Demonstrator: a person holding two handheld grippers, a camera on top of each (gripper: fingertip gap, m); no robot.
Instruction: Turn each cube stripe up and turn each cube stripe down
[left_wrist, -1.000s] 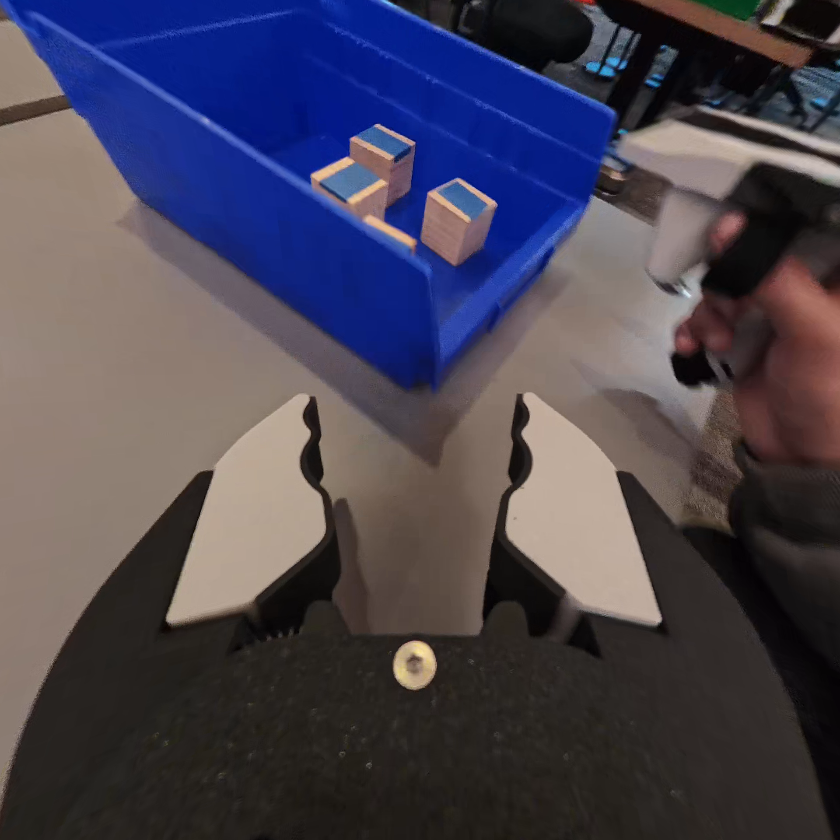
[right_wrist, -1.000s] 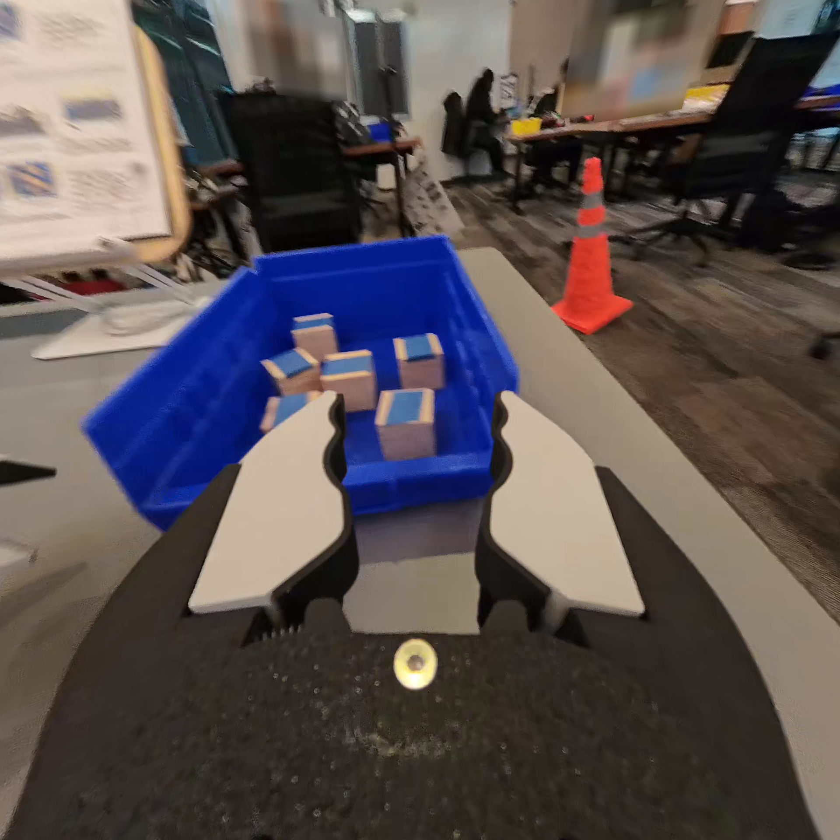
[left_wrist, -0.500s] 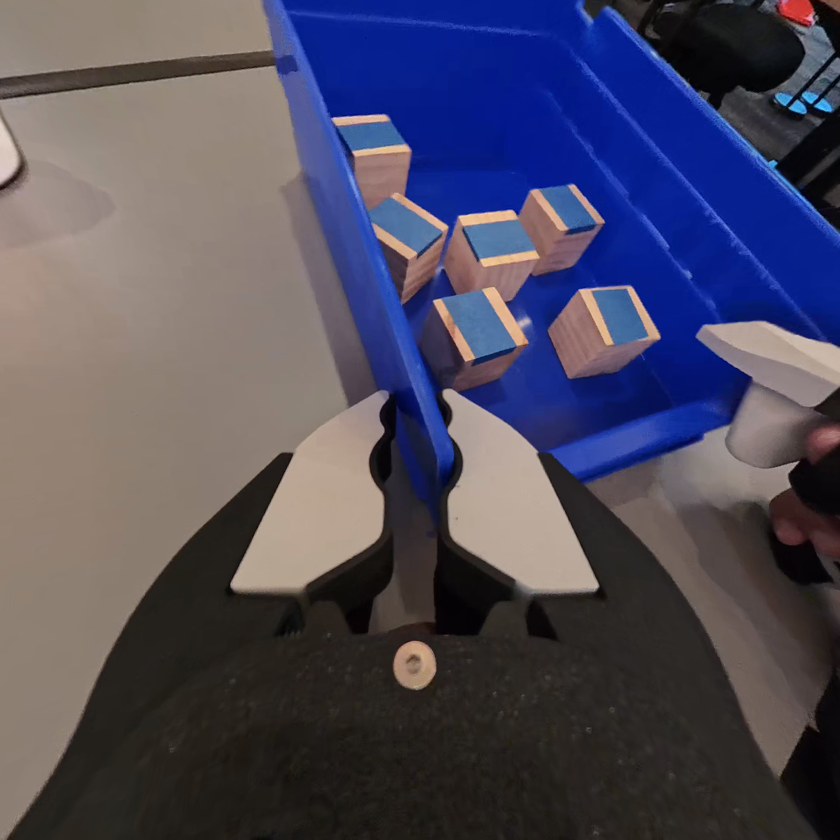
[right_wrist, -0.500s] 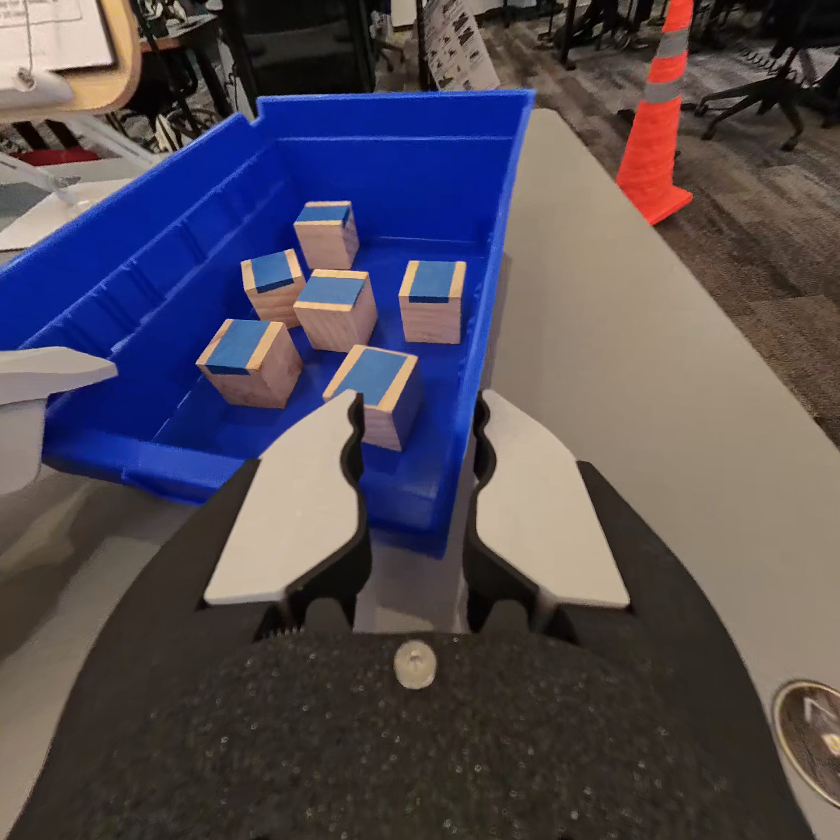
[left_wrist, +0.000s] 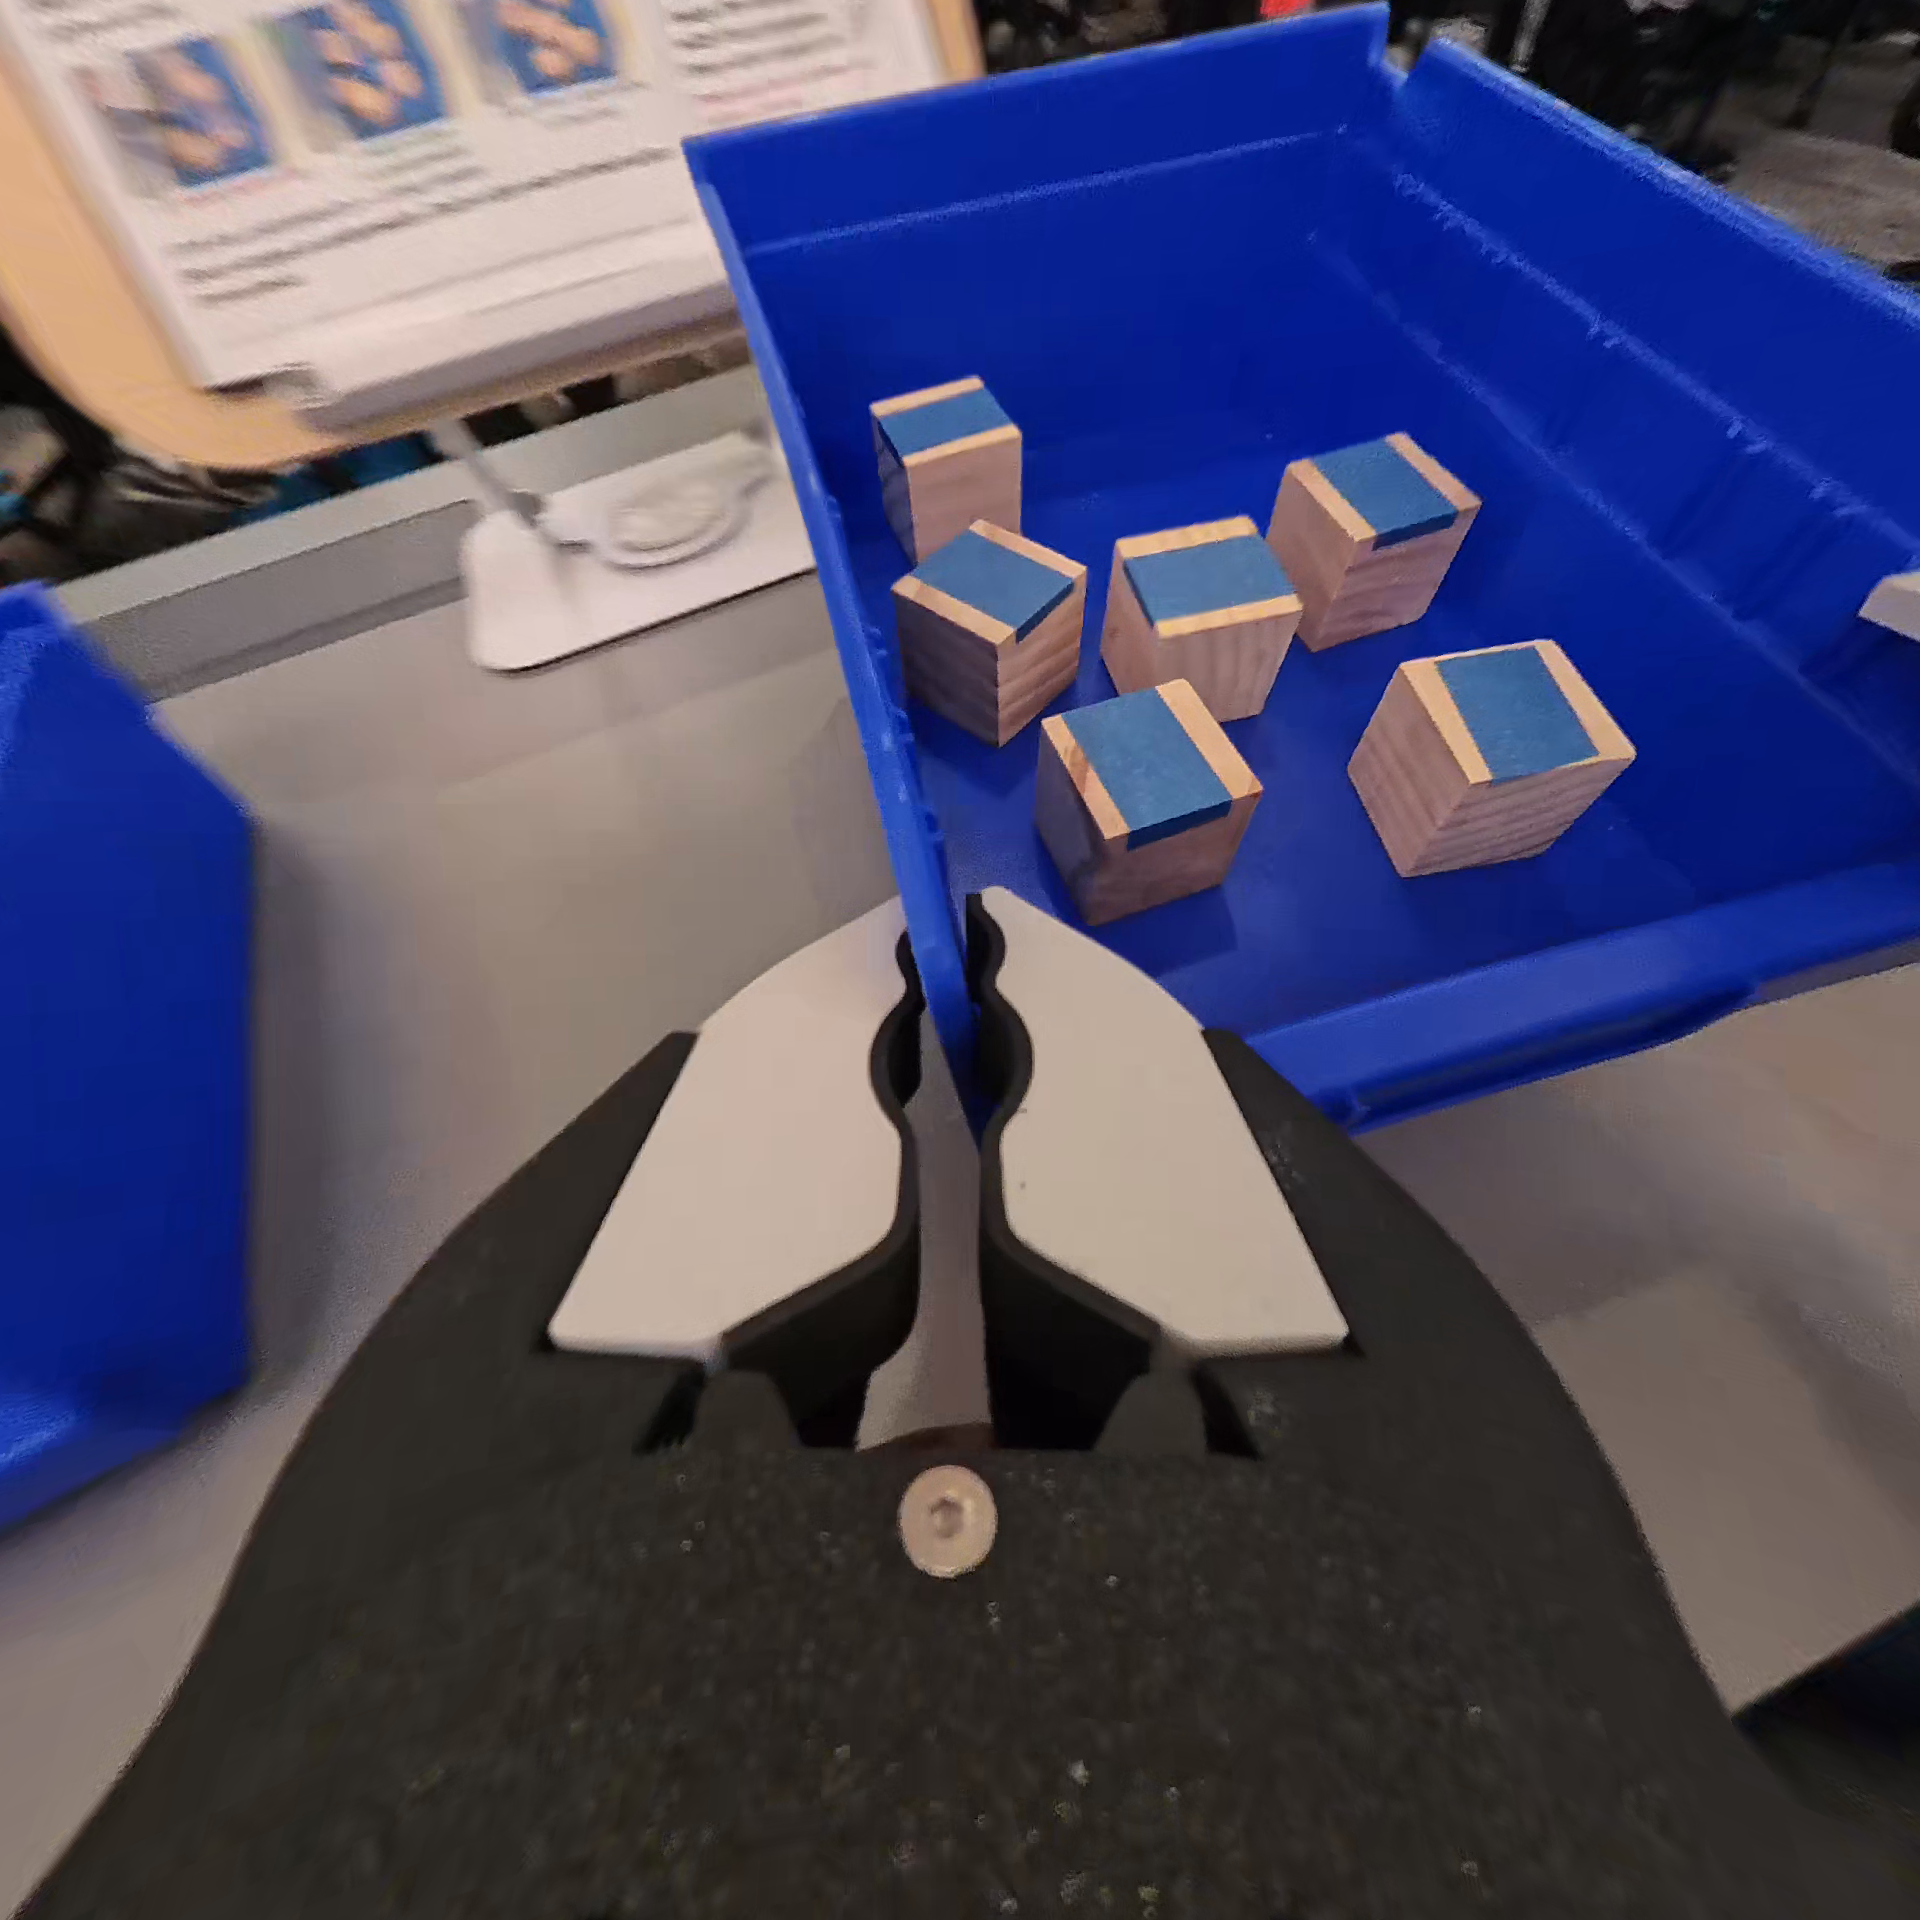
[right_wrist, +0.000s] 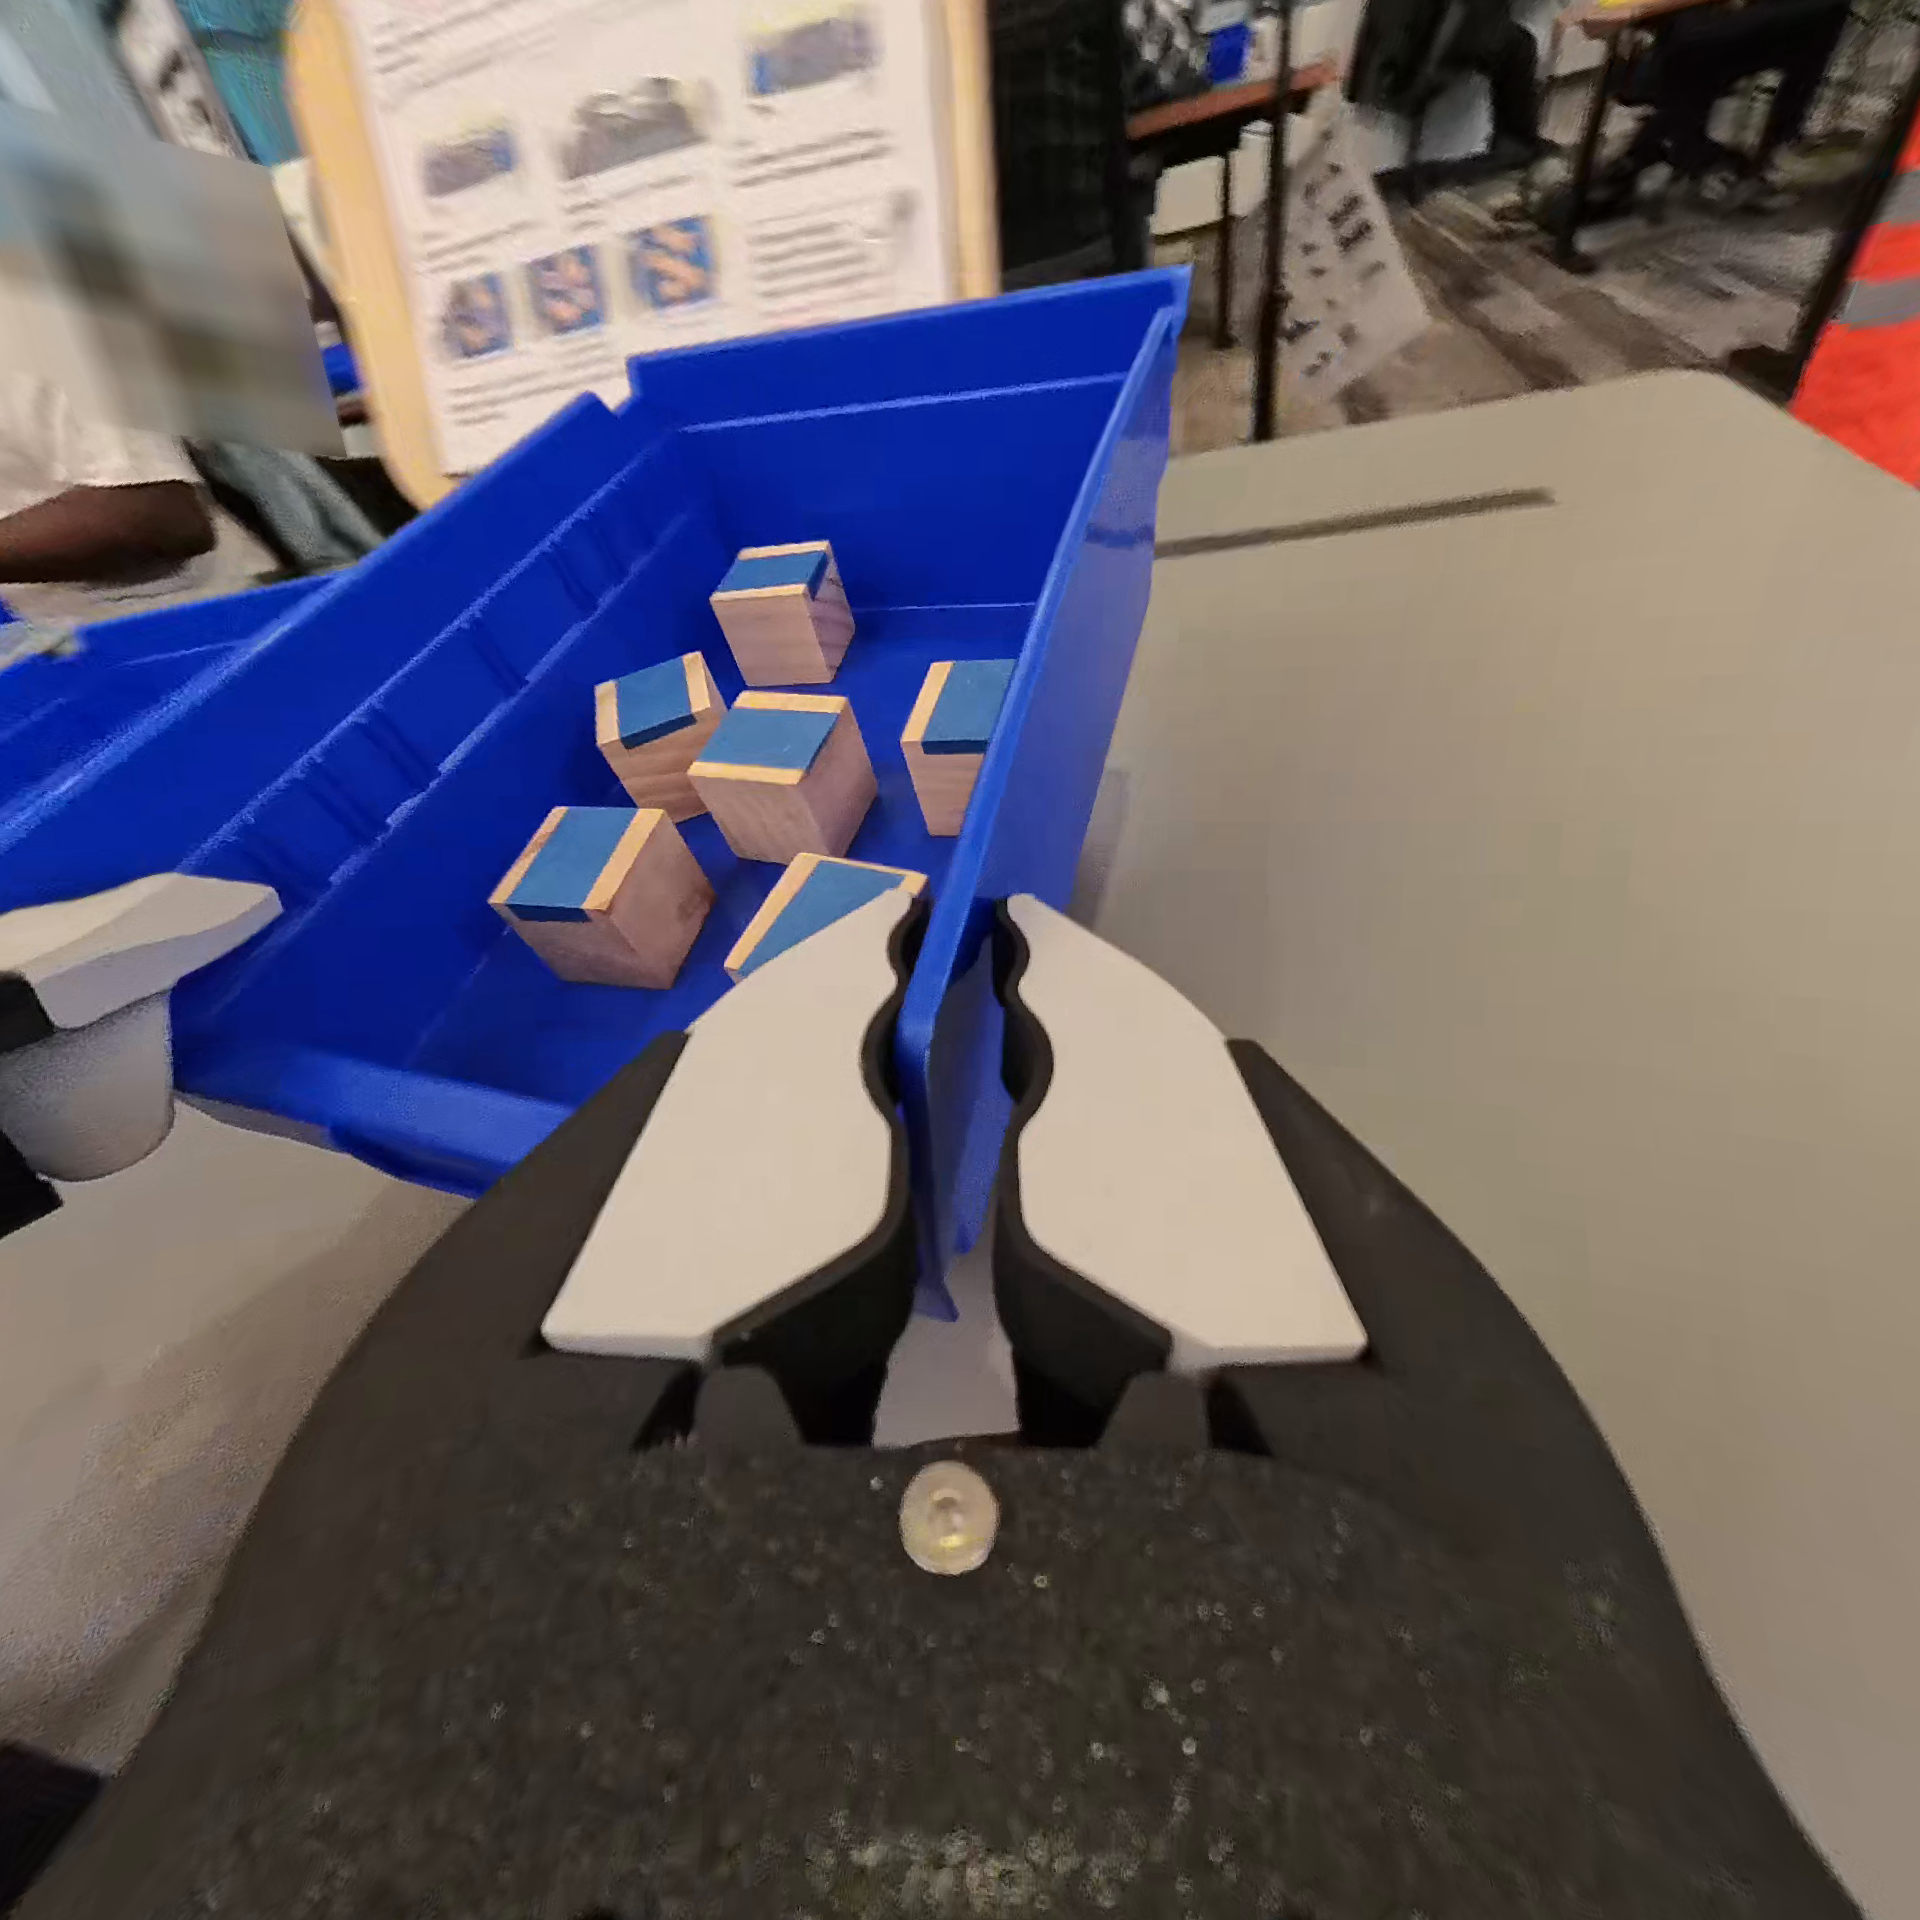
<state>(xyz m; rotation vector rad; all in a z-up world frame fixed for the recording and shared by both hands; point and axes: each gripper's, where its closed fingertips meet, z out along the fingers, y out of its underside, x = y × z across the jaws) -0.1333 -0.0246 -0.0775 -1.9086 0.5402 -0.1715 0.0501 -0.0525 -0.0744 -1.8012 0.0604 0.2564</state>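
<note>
At the near corners of the blue bin (left_wrist: 1299, 312), our left tongs (left_wrist: 940, 925) and right tongs (right_wrist: 951, 909) each pinch a side wall. Six wooden cubes (left_wrist: 1148, 800) sit inside, stripes up, on the grey table (right_wrist: 1507, 831).

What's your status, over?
Left gripper shut on blue bin left wall; right gripper shut on its right wall. Six cubes inside, all stripe up. Nothing blocking them.

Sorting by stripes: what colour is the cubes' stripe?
Blue, on pale wood cubes; left wrist view shows it best.
</note>
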